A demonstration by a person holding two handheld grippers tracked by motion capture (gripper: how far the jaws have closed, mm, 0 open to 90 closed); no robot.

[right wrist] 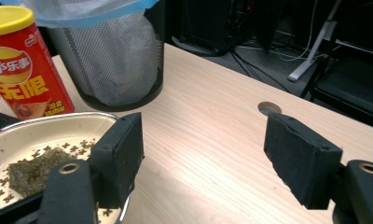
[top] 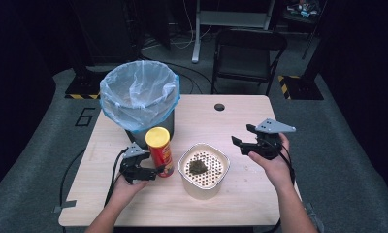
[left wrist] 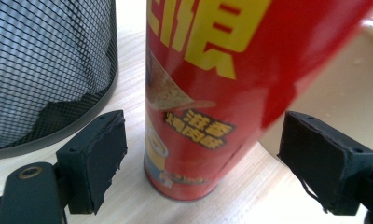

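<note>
Left tool [left wrist: 201, 161] spread around the chip can [left wrist: 208, 93] (seemingly untouched); right tool [right wrist: 203, 158] apart, empty.

Left gripper [top: 155, 170]: low over the table, jaws level and spread apart.
Right gripper [top: 240, 136]: raised, jaws parted, nothing between them.
Forearms: both enter from the bottom edge.
</note>
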